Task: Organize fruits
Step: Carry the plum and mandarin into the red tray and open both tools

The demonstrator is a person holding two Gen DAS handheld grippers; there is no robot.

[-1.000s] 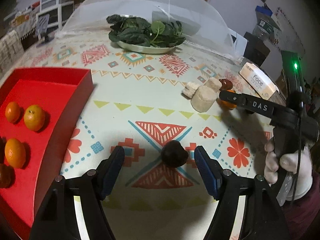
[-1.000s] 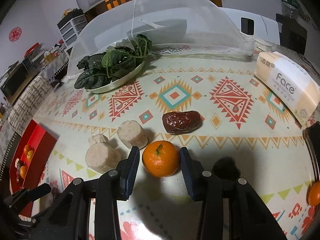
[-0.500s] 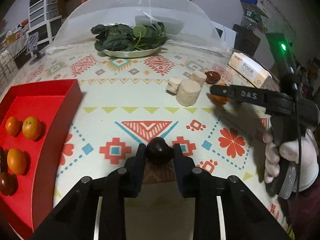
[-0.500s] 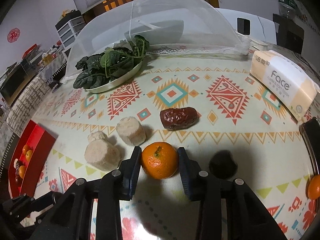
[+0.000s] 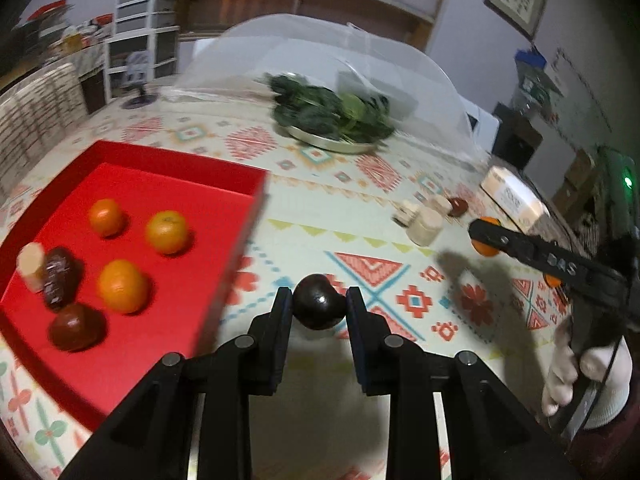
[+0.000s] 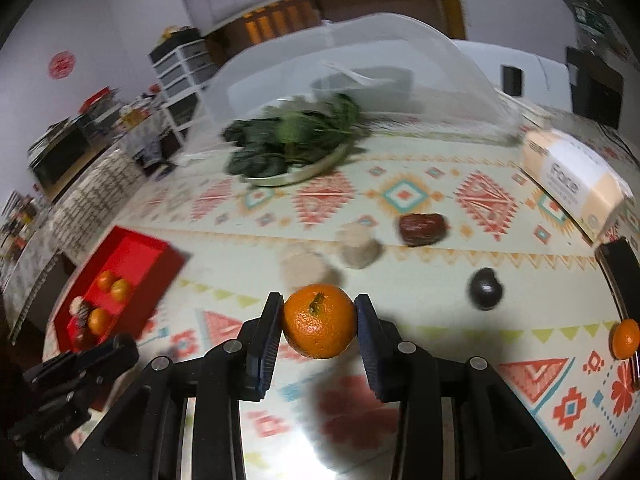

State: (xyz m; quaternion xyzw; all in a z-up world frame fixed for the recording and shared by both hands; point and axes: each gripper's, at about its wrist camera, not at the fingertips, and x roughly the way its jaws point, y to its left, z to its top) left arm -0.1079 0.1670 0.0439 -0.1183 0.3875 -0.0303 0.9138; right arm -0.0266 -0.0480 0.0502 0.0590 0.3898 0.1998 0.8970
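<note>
My left gripper (image 5: 319, 310) is shut on a dark round fruit (image 5: 319, 306) and holds it above the tablecloth, just right of the red tray (image 5: 168, 160). The tray holds three mandarins (image 5: 166, 231), a date, a dark fruit and a pale cylinder. My right gripper (image 6: 319, 322) is shut on a mandarin (image 6: 319, 321), lifted off the cloth. On the cloth behind it lie a red date (image 6: 423, 229), two pale cylinders (image 6: 357, 246) and a dark fruit (image 6: 485, 289). Another mandarin (image 6: 624, 338) sits at the right edge.
A plate of leafy greens (image 6: 294, 140) stands at the back under the edge of a clear mesh food cover (image 6: 360, 60). A tissue pack (image 6: 576, 176) lies at the back right. A phone (image 6: 618, 276) lies at the right edge.
Both grippers have lifted their fruit off the cloth. The left one has swung left towards the red tray. The right one has risen with the mandarin and turned left.
</note>
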